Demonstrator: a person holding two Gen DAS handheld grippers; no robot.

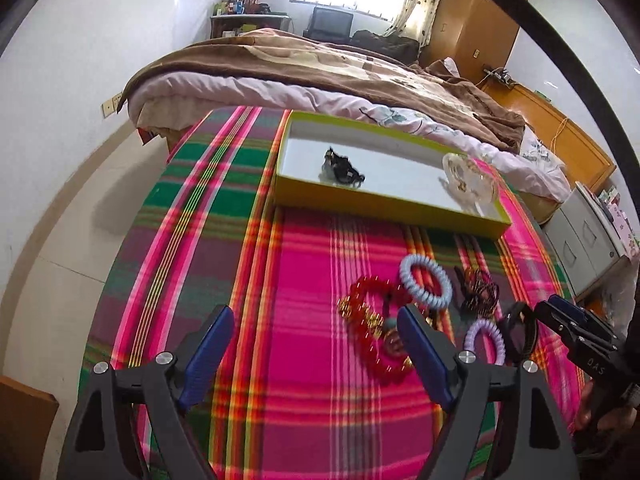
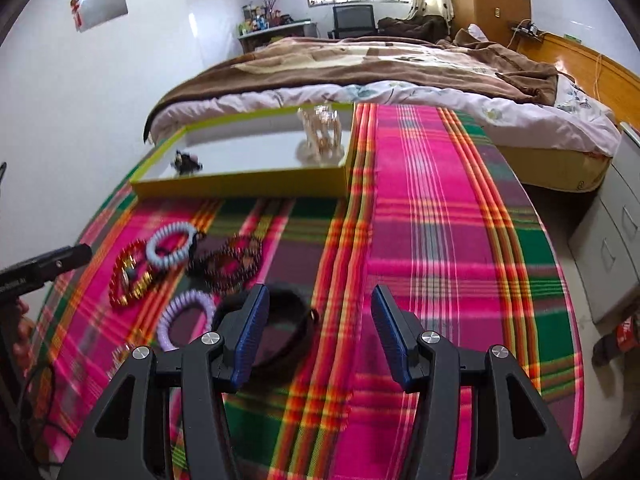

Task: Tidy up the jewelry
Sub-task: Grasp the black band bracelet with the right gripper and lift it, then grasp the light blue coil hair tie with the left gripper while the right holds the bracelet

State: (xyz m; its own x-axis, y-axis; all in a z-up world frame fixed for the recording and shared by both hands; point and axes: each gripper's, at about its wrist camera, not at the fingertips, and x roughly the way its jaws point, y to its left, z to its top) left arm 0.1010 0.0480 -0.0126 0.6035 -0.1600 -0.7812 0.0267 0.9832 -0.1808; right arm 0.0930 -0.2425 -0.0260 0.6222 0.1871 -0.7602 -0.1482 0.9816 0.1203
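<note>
Left claw: spread wide, holding nothing.
Right claw: spread wide, holding nothing.
Jewelry: red bead bracelet, blue coil band, purple coil band lie near on worktop.
Yellow tray: far, holds black clip.

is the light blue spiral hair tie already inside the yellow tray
No, the light blue spiral hair tie lies on the plaid cloth, in front of the yellow tray.

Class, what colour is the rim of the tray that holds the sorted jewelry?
Yellow-green; the tray shows it best in the left wrist view.
</note>
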